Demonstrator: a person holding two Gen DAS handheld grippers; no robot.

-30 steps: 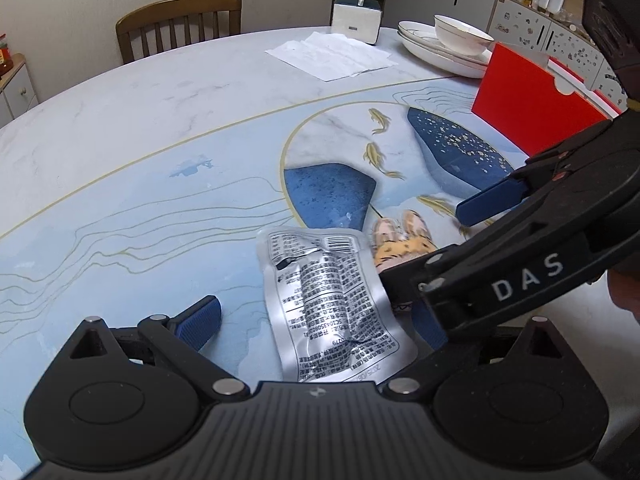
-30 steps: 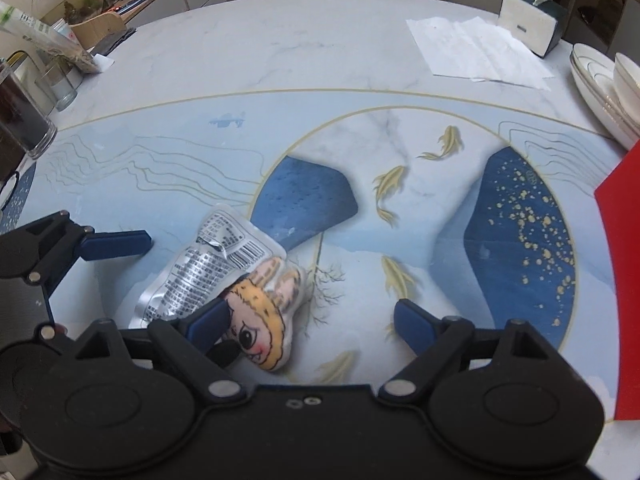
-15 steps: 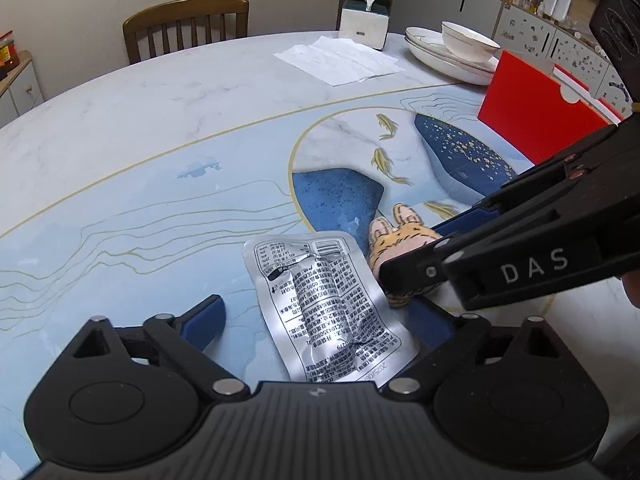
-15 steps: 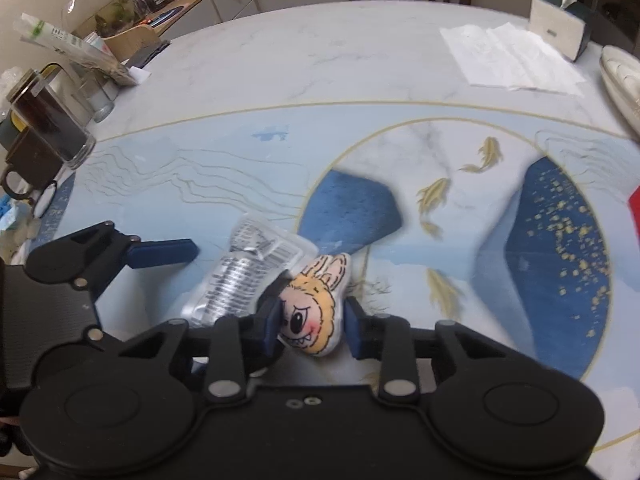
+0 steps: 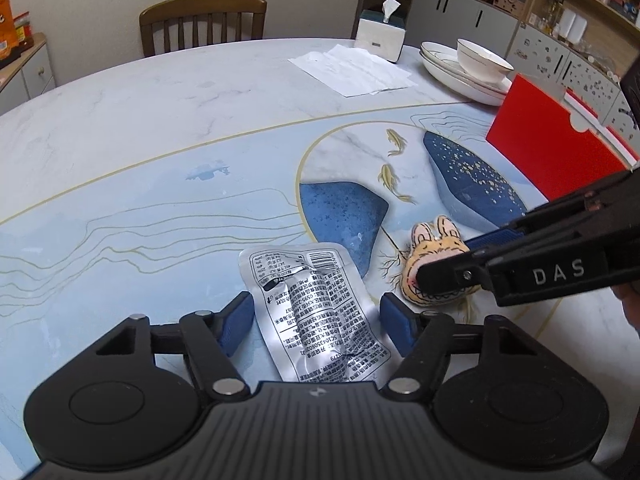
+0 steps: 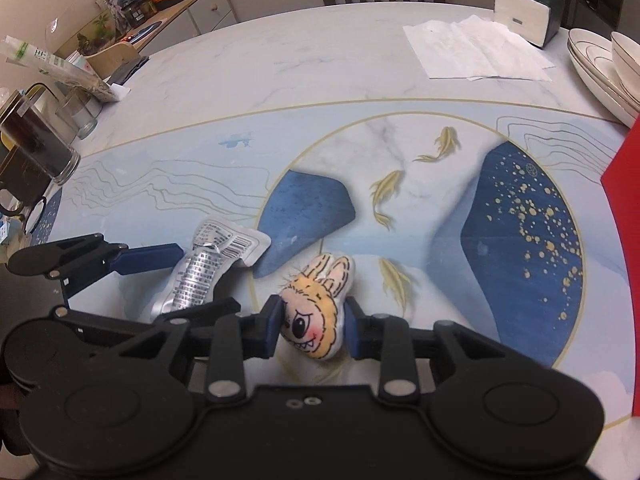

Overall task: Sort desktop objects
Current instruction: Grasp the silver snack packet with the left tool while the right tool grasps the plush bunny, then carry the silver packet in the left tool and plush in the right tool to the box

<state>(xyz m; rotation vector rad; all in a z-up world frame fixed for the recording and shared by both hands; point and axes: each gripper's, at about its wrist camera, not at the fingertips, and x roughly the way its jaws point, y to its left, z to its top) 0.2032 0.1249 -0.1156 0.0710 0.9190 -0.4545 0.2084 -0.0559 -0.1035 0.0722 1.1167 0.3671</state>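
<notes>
A crumpled silver foil packet [image 5: 316, 304] with black print lies flat on the table. My left gripper [image 5: 318, 320] straddles it, jaws closing, and its blue pads [image 5: 240, 320] stand right at the packet's two edges. To the right is a small plush rabbit-faced toy [image 6: 316, 312], with my right gripper [image 6: 314, 324] shut on its two sides. In the left wrist view the right gripper [image 5: 444, 262] comes in from the right and covers the lower half of the toy [image 5: 434, 240]. The right wrist view shows the packet [image 6: 204, 272] between the left gripper's fingers [image 6: 148, 258].
A red folder [image 5: 552, 152] stands at the right edge. Stacked plates with a bowl [image 5: 480, 64], a tissue box [image 5: 380, 36] and paper sheets [image 5: 352, 70] are at the back right. Glasses of dark liquid [image 6: 36, 140] stand at the left edge. A chair [image 5: 200, 20] is behind the table.
My right gripper shut on the plush toy, which now sits a little to the right of the packet. My left gripper's jaws came in from wide to the packet's edges.
</notes>
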